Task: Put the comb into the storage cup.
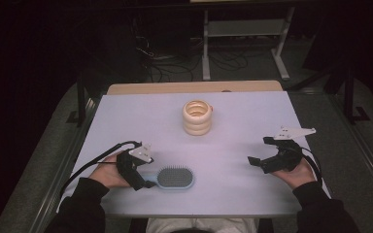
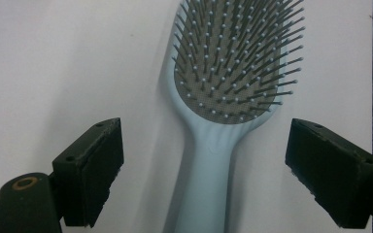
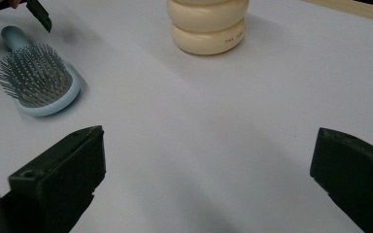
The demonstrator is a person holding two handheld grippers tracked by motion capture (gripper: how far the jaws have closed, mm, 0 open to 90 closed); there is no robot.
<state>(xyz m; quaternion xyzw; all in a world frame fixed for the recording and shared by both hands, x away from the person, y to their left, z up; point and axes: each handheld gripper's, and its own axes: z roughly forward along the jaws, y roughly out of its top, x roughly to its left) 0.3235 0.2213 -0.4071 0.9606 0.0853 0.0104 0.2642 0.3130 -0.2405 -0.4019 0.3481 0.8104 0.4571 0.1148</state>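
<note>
Here the left gripper (image 2: 206, 170) has its jaws spread wide on either side of the handle of the pale blue hairbrush (image 2: 228, 92), pads clear of it. The brush lies bristles-up at about six o'clock on the table (image 1: 252, 116), its head pointing toward three. The right gripper (image 1: 268, 154), also spread and empty, rests at four o'clock, well apart from the cream stack of rings (image 1: 197, 117) (near twelve). This looks like either a release or a pre-grasp; picking up would call for closing squarely on the handle.
</note>
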